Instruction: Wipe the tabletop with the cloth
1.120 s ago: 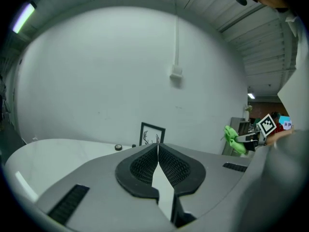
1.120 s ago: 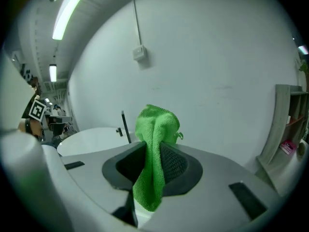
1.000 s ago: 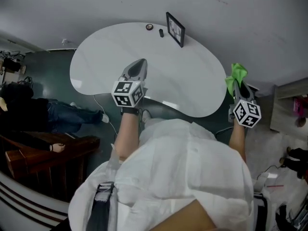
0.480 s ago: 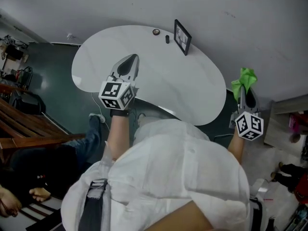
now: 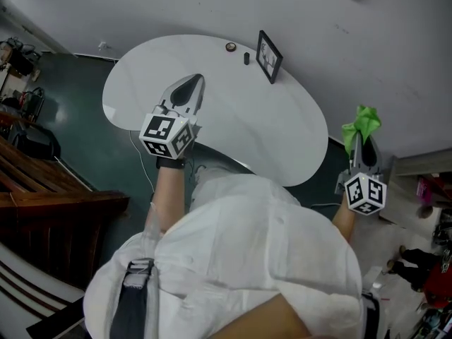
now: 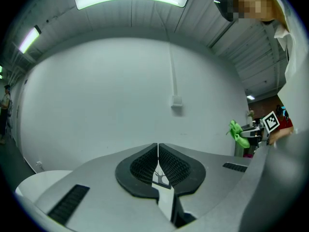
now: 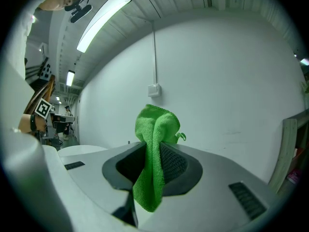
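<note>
Nearest the camera is the person's white shirt (image 5: 247,260), with a forearm reaching out at either side.

The left gripper (image 5: 195,80) hovers over the near edge of the white tabletop (image 5: 240,119), roughly at the table's 7 o'clock, and points toward 12 o'clock. Its jaws are pressed together with nothing between them. Its marker cube (image 5: 167,134) sits at the wrist end.

The right gripper (image 5: 359,144) is held off the table, past its rim at about 4 o'clock, above the dark floor (image 5: 85,154). Its jaws are clenched on the green cloth (image 5: 361,123). In the right gripper view the cloth (image 7: 155,129) is pinched between the pads. A bunched fold sticks out beyond the tips toward 12 o'clock, and a tail hangs back toward 6 o'clock. The cloth is clear of the tabletop. From the left gripper view it shows small, at 3 o'clock (image 6: 237,133).

Farther out, at the table's 1 o'clock edge, a dark picture frame (image 5: 270,56) stands upright. Beside it, toward 9 o'clock, are a small dark object (image 5: 246,58) and a small round one (image 5: 230,46). Beyond them rises the pale wall (image 5: 318,20).
</note>
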`<action>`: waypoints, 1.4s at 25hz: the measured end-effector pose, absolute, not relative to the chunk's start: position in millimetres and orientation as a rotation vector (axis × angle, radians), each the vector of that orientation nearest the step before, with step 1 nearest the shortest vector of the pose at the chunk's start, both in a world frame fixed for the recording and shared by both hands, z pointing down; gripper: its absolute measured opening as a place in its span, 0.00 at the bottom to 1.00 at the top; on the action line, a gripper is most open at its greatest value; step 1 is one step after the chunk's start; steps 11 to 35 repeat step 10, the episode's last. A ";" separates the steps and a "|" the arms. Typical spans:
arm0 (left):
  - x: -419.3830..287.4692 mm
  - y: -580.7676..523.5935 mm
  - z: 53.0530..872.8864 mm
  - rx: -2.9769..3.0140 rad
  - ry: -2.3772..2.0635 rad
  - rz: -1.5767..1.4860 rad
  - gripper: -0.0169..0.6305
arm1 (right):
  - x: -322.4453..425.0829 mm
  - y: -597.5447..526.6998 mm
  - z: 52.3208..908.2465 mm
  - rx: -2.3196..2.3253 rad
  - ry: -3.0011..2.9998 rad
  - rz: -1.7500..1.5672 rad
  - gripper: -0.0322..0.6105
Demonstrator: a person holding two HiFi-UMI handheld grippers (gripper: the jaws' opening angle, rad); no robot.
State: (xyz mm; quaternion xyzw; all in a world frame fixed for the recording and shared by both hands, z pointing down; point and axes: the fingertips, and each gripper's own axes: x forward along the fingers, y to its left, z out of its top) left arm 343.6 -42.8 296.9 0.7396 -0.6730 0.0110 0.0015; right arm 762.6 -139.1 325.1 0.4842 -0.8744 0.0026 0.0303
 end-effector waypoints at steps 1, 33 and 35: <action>343.6 -41.2 295.4 2.323 -2.114 0.027 0.06 | 762.4 -138.3 323.9 1.493 -2.697 0.003 0.17; 353.0 -24.6 276.1 2.355 -2.096 0.016 0.06 | 752.8 -124.4 308.7 1.449 -2.730 -0.039 0.17; 353.0 -24.6 276.1 2.355 -2.096 0.016 0.06 | 752.8 -124.4 308.7 1.449 -2.730 -0.039 0.17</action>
